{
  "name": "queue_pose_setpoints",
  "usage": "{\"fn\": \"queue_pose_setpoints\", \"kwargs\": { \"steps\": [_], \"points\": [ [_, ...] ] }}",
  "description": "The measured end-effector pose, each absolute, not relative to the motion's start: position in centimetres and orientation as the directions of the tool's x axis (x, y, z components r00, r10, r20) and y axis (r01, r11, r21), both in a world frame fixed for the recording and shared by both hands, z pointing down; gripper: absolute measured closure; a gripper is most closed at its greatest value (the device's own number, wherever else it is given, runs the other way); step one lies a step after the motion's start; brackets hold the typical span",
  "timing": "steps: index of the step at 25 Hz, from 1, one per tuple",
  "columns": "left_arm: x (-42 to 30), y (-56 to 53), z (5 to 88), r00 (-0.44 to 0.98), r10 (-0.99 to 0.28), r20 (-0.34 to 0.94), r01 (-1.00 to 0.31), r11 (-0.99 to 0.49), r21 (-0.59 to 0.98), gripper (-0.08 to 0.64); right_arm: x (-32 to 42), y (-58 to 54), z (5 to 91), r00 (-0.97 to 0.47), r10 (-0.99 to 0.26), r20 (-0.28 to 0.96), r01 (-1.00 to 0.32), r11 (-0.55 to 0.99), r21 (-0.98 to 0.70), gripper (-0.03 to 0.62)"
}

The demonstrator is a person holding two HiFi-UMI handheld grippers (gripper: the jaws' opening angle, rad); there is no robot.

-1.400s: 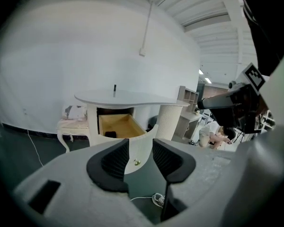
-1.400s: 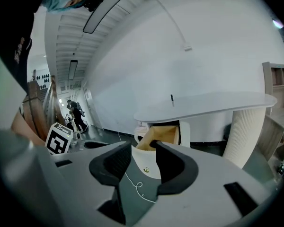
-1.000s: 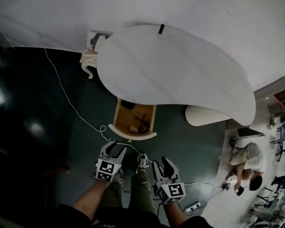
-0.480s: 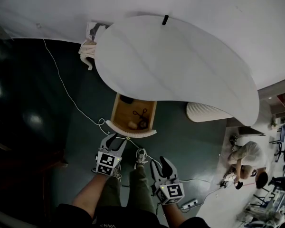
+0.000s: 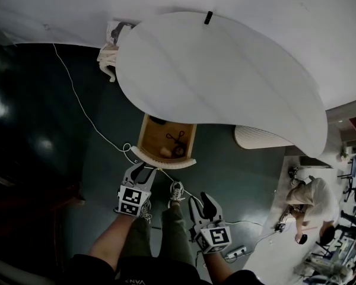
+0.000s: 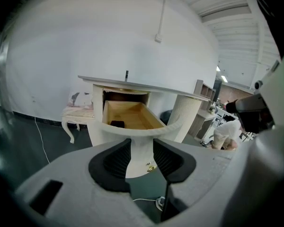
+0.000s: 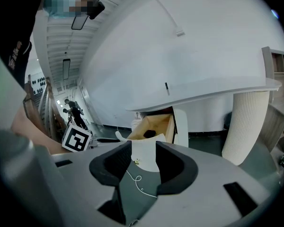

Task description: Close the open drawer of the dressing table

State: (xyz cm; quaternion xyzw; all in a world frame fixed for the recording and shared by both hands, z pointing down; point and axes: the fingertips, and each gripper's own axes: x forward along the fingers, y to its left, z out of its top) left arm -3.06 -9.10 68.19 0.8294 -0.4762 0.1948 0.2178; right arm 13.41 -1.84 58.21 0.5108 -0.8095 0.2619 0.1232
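The dressing table (image 5: 225, 82) has a broad white top. Its wooden drawer (image 5: 166, 140) is pulled out toward me, with black scissors (image 5: 176, 138) and a small dark item (image 5: 157, 121) inside. The curved white drawer front (image 5: 163, 158) faces me. My left gripper (image 5: 141, 172) sits just short of that front, its jaws closing with nothing pressed between the pads. In the left gripper view the drawer front (image 6: 142, 129) and a small gold knob (image 6: 151, 167) show beyond the left gripper (image 6: 142, 146). My right gripper (image 5: 202, 206) hangs further back, open and empty; the drawer (image 7: 154, 126) appears beyond that gripper (image 7: 143, 151).
A white cable (image 5: 86, 120) trails over the dark floor to the drawer's left. A small white-legged stool (image 5: 108, 64) stands at the table's left end, a ribbed white pedestal (image 5: 261, 140) under its right. A person (image 5: 311, 200) crouches at far right. A power strip (image 5: 237, 256) lies near my feet.
My left gripper has come closer to the drawer front, a little lower, and its jaws have narrowed. The right gripper has stayed put.
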Motion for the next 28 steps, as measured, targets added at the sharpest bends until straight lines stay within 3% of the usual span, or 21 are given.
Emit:
{"fn": "queue_pose_setpoints", "kwargs": {
  "steps": [28],
  "points": [
    [-2.1,-20.2,68.0,0.432,-0.777,0.458,-0.900,-0.406,0.160,0.403,14.5,-8.1,58.6,-0.498,-0.739,0.454,-0.865,0.387,-0.320,0.434]
  ]
}}
